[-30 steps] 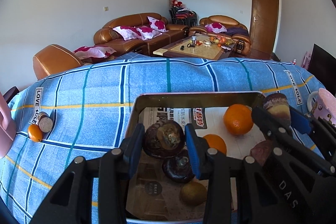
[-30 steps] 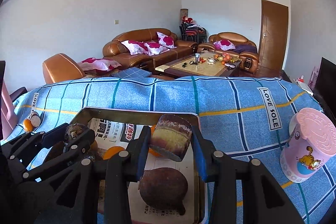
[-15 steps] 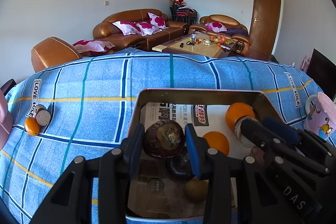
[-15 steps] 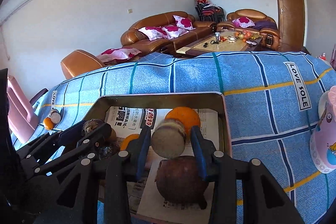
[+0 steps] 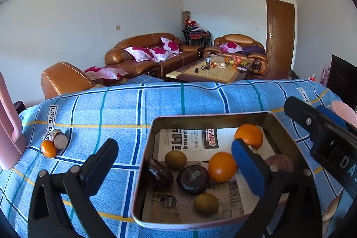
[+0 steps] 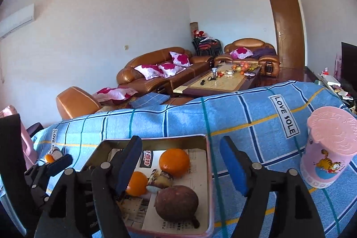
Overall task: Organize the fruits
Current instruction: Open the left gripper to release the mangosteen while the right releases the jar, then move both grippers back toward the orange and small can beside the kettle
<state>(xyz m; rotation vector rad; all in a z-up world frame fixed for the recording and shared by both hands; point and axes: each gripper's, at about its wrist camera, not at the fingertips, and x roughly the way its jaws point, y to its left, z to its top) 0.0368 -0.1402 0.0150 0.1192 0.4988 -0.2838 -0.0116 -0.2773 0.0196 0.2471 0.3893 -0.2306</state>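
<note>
Above the newspaper-lined metal tray (image 5: 142, 162) on blue plaid cloth (image 5: 116, 113), left gripper (image 5: 174, 162) and right gripper (image 6: 180, 162): jaws spread wide, empty; fruit lies loose below.

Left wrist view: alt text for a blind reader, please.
The open, empty left gripper hovers over a metal tray lined with newspaper, holding oranges and dark fruits, on a blue plaid cloth. A small orange lies on the cloth at left.
</note>
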